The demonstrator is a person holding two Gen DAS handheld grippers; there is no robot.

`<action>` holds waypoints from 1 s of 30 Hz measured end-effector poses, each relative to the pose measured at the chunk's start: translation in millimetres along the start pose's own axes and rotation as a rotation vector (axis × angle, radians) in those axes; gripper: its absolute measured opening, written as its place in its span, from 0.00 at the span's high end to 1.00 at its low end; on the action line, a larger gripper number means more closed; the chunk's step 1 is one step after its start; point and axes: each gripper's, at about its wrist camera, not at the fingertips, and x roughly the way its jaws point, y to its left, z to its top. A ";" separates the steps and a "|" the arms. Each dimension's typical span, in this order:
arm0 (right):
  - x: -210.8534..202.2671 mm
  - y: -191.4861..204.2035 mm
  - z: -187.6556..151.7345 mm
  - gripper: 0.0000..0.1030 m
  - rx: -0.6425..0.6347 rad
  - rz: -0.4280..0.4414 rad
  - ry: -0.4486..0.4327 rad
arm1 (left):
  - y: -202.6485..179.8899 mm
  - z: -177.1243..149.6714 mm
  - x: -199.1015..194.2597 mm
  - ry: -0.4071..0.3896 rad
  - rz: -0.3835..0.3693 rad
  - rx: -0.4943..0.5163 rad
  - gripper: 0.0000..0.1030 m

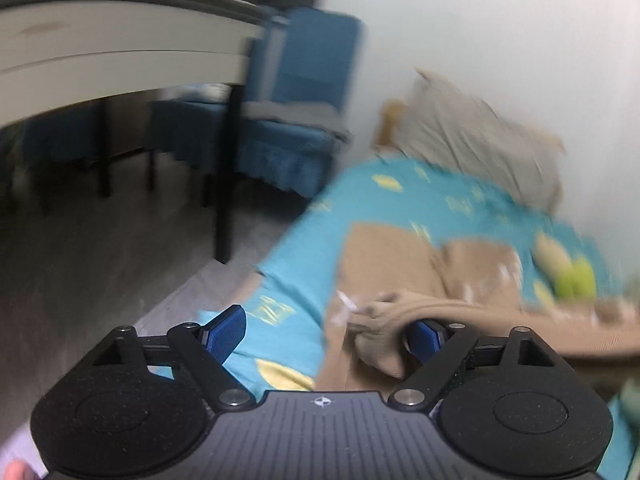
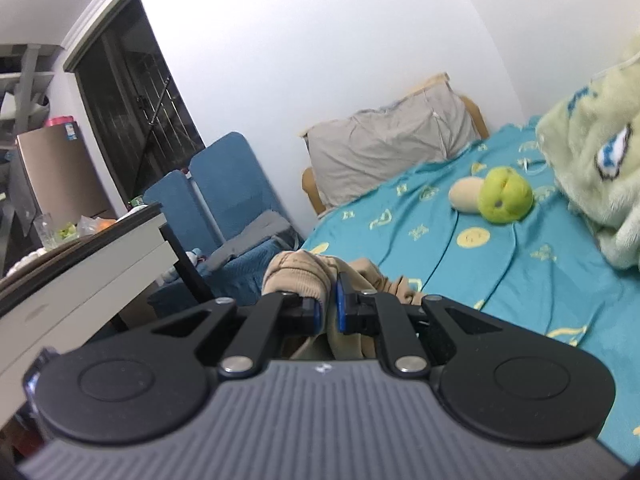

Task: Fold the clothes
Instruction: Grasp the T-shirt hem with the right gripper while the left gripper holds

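Keep your right gripper (image 2: 328,314) pinched tight on the tan garment (image 2: 304,276) and lift evenly, while you bring the left gripper (image 1: 326,330) onto a matching edge before you close it, so the cloth hangs flat and not bunched. Your left jaws stand wide apart with a fold of the garment (image 1: 384,320) draped over the right finger, gripping nothing; the view is blurred. Both grippers point along the bed (image 2: 540,280) toward the pillow (image 2: 384,148), the garment at the bed's near edge
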 end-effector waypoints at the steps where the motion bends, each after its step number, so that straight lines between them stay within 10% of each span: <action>1: -0.1 1.1 0.0 0.89 -0.007 -0.008 -0.002 | 5.5 3.3 -4.6 -0.014 -0.007 -0.026 0.16; 6: 8.8 1.8 -1.9 0.89 -0.061 -0.090 0.051 | 32.9 20.1 -27.9 -0.083 -0.042 -0.158 0.16; 11: 4.9 -8.9 2.0 0.89 0.020 -0.047 0.038 | 16.0 13.5 -18.8 -0.031 -0.053 -0.062 0.16; 18: 8.8 -10.0 0.0 0.89 0.019 -0.069 0.052 | -2.9 -16.1 26.2 0.199 0.127 0.096 0.19; 25: 32.9 -19.2 -15.6 0.87 -0.040 -0.252 0.204 | 40.8 -2.8 14.1 0.128 0.196 -0.116 0.19; 30: 50.9 -25.2 -36.8 0.58 -0.111 -0.366 0.334 | 46.8 8.8 -6.2 0.038 0.197 -0.139 0.19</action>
